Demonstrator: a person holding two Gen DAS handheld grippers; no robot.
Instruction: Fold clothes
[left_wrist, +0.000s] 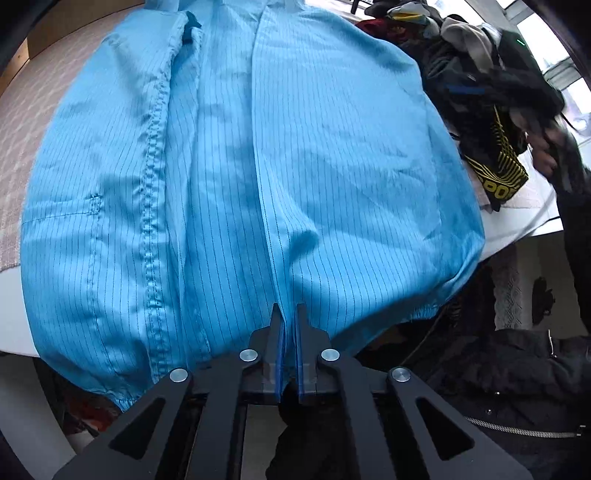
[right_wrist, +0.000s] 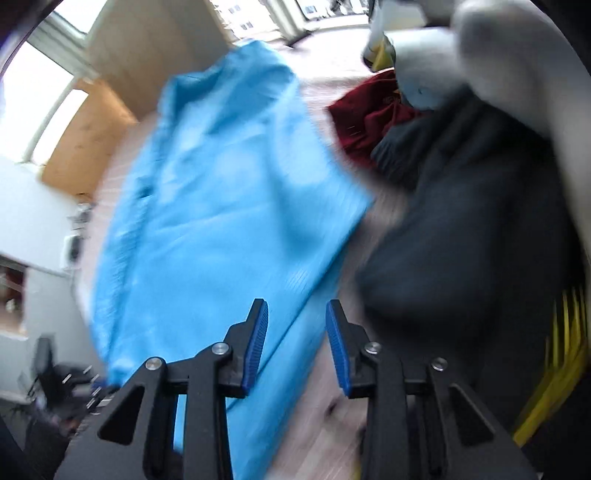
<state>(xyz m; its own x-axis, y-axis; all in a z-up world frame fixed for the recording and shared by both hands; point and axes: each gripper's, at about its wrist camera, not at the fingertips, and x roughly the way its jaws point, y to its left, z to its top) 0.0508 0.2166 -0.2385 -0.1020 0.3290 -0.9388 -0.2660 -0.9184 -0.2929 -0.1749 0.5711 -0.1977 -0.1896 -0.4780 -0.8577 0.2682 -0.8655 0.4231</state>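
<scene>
While looking down along the left gripper (left_wrist: 290, 317), found its fingers drawn together and clamped on the hem of the blue striped coat (left_wrist: 295, 147), right where the front opening (left_wrist: 258, 147) ran down to the near edge of the table (left_wrist: 524, 221). Saw the coat laid lengthwise over the table, collar end toward the far edge, hem just spilling over the near edge. Noted cloth mostly flat, with soft creases beside the opening and a heavy stitched seam (left_wrist: 151, 184) running down its left part. Could not tell whether the panel left of that seam was a sleeve already turned in or only the coat's side.

Found the right gripper (right_wrist: 295, 314) held above the coat's right border, near the near edge, its blue pads (right_wrist: 258, 332) standing apart with nothing between them. Much blur in that view, so left contact with the cloth unsettled.

Judged the task early: coat spread and roughly smoothed, no clear crosswise fold made, full length uncovered. Left to do, by that reading: bringing the sides in, doubling hem toward collar, setting the bundle aside. Beyond that, saw a heaped pile (left_wrist: 480, 81) along the table's right edge, unfolded, with a black-and-yellow piece (left_wrist: 506, 173) and a dark red one (right_wrist: 369, 122) in it.
</scene>
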